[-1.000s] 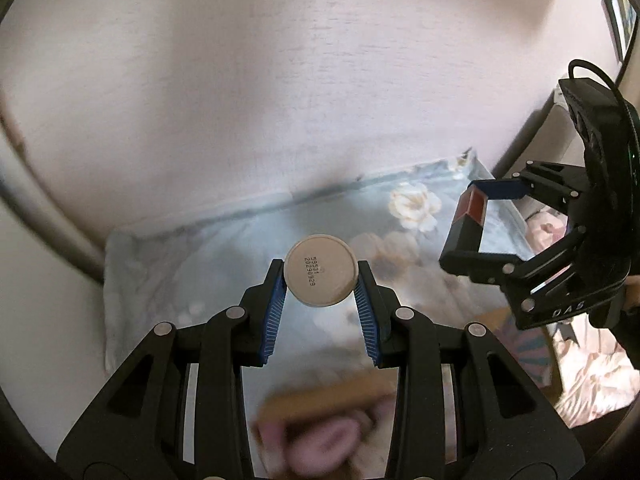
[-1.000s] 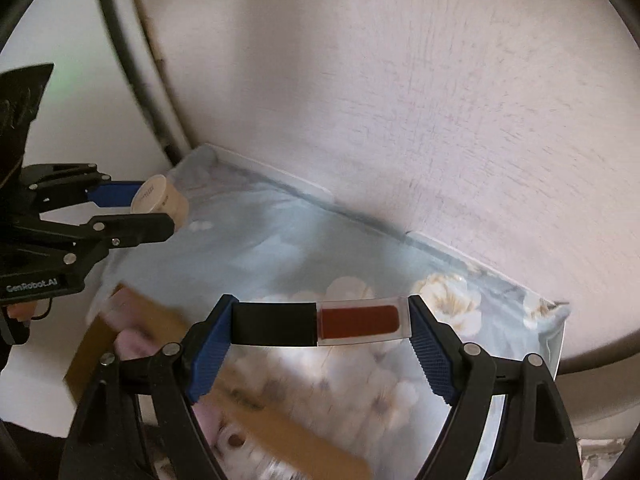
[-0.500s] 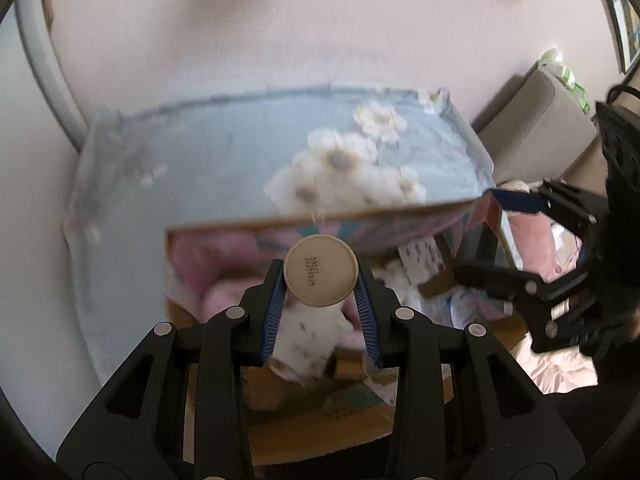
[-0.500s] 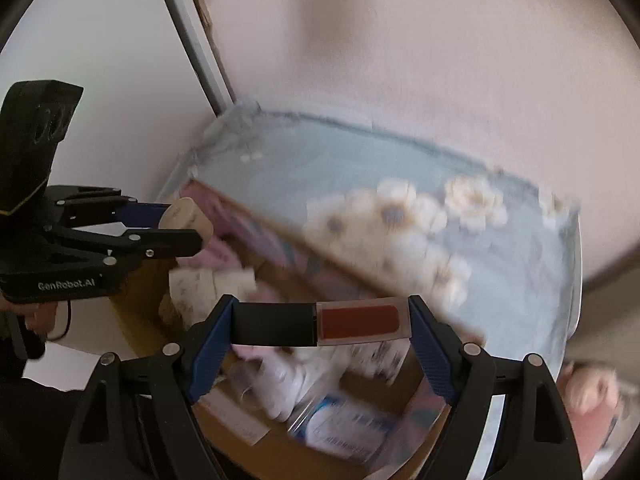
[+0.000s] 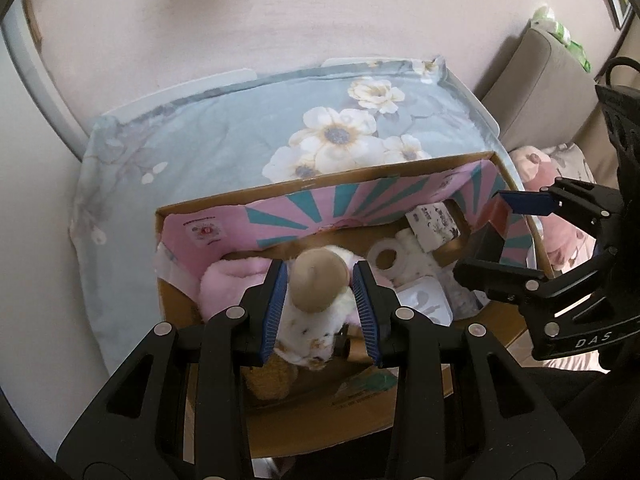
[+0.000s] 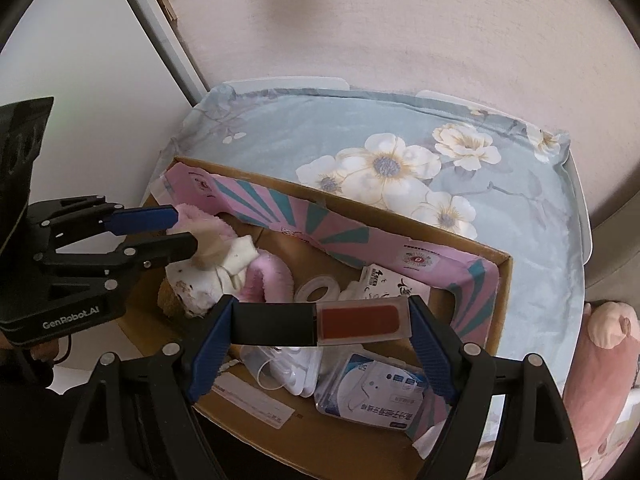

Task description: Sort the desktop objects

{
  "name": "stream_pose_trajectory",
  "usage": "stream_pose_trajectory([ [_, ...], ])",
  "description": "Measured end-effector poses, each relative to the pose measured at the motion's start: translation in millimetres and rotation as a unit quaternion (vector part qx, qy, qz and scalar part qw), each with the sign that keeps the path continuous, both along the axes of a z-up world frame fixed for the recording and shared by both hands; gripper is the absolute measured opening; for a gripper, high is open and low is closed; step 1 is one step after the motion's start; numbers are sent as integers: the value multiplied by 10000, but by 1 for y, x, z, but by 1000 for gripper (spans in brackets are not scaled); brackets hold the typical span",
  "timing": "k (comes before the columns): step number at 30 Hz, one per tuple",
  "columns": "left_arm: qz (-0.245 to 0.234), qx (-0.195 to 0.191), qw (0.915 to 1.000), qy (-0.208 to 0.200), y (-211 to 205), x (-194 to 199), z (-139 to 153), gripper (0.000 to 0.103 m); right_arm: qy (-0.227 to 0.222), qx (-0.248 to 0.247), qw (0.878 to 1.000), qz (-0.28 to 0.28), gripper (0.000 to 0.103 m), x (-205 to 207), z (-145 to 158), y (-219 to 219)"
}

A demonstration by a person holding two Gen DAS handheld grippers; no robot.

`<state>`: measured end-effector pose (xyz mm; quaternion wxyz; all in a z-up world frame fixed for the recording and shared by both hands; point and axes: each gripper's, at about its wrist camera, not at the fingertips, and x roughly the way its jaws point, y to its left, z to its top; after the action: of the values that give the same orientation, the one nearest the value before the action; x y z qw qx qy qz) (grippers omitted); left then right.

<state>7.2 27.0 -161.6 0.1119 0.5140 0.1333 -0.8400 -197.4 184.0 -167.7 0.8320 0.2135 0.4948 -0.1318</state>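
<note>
So the little tan round container sits between the blue pads of the left gripper, jaws closed in on its sides, hanging right over the open cardboard box. The right gripper has a lip gloss tube pinched end to end, black cap at 9 o'clock and the red see-through part at 3 o'clock, jaws spread fairly wide to fit its length, also above the box. Inside the box there's a pink fluffy thing, a white plush, a roll of clear tape, a tissue pack and a bagged mask pack toward 5 o'clock in the right wrist view. The box sits on a bench covered with a light blue floral cloth, wall behind at 12 o'clock.
</note>
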Motion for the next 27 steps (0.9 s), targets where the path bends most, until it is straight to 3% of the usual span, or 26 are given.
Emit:
stream_pose_trajectory([
  [8,255,140,9996,-30,-10,2,-3,31,55,-14,10000,-72,81,5,-4,2],
  [10,412,223,9989,-60,-15,4,-2,36,129,218,9996,-141,91,4,-8,1],
  [11,445,253,9987,-62,-16,5,-1,61,146,329,9992,-182,103,3,-10,0],
  [12,465,308,9984,-56,-18,5,0,87,113,452,9987,-222,103,2,-11,-1],
  [13,582,185,9981,-102,-20,6,0,103,-20,557,9981,-253,103,0,-10,-2],
  [14,650,81,9978,-105,-22,7,1,103,-115,611,9974,-370,103,-3,-8,-5],
  [17,672,390,9970,39,-29,12,2,103,-133,351,9975,-605,103,-7,-2,-7],
  [22,816,66,9966,-18,-30,16,5,103,158,160,9966,-792,103,-6,-1,-5],
  [27,967,107,9952,43,-34,22,10,103,291,115,9941,-1037,103,-11,0,-5],
])
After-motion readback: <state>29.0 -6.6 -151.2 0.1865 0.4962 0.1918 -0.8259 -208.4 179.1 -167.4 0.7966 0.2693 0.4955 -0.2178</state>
